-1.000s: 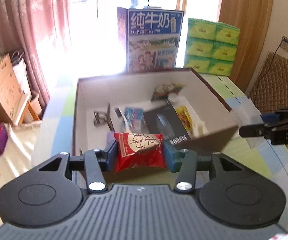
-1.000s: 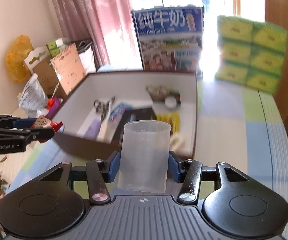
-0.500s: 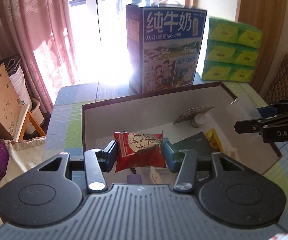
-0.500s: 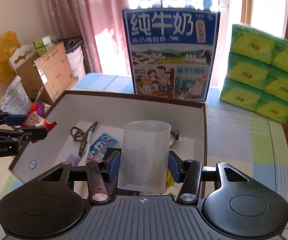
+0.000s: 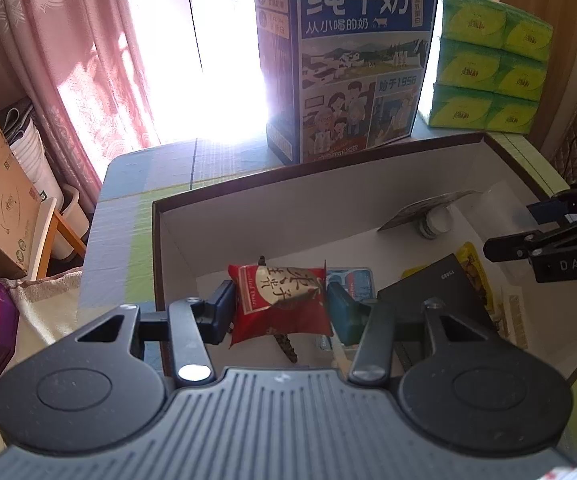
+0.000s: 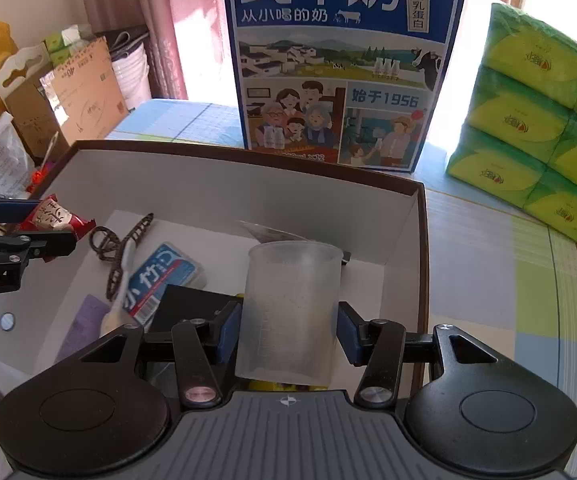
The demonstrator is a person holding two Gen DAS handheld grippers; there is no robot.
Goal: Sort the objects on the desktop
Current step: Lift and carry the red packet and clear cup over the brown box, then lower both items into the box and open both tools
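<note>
Right now both loads hang over the box (image 6: 419, 240): left gripper (image 5: 278, 308) pinches a soft, crinkly snack packet (image 5: 280, 304) mid-body; right gripper (image 6: 288, 330) clasps a light, slippery plastic cup (image 6: 290, 312) by its sides.

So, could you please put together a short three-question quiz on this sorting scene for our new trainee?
1. True or false: the left gripper is shut on a red snack packet.
2. What does the right gripper hold? A) scissors B) a translucent measuring cup C) a tissue pack
3. Over what do both held items hang?

Key:
1. True.
2. B.
3. The open brown-rimmed box, which already holds other items, such as the blue-and-white pack.
</note>
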